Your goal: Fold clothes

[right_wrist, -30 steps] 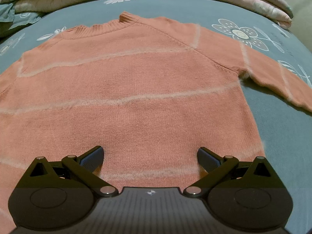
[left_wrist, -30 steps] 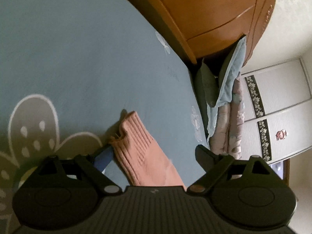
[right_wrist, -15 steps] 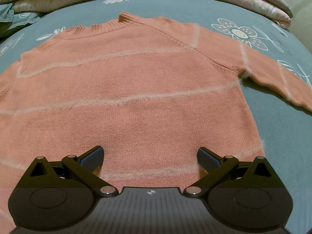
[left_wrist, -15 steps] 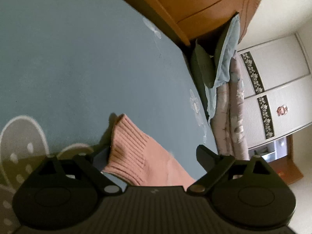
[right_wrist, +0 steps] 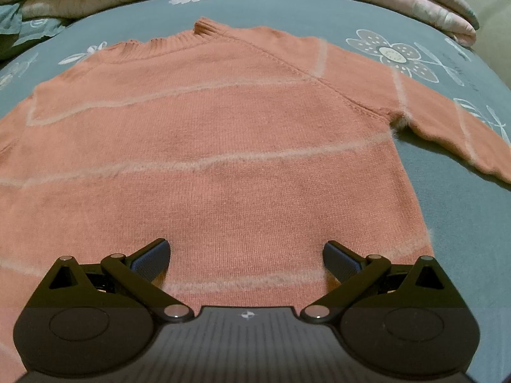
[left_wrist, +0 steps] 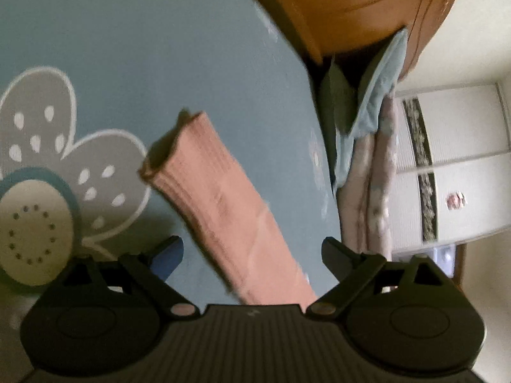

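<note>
Pink sweater (right_wrist: 217, 166) flat, face-up on blue floral bedsheet (right_wrist: 447, 223), both sleeves out; no fold made yet. Right gripper (right_wrist: 246, 258) wide, over hem. Left gripper (left_wrist: 252, 252) wide, empty, above left sleeve cuff (left_wrist: 191, 156).

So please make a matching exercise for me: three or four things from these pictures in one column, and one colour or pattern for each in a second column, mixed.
Things:
1. knitted sweater
2. cotton bedsheet
3. wooden headboard
4. sliding wardrobe door

Colours:
A. white with dark floral strips
B. salmon pink with pale stripes
C. orange-brown
D. blue-grey with printed flowers

Pairs: 1-B, 2-D, 3-C, 4-A
</note>
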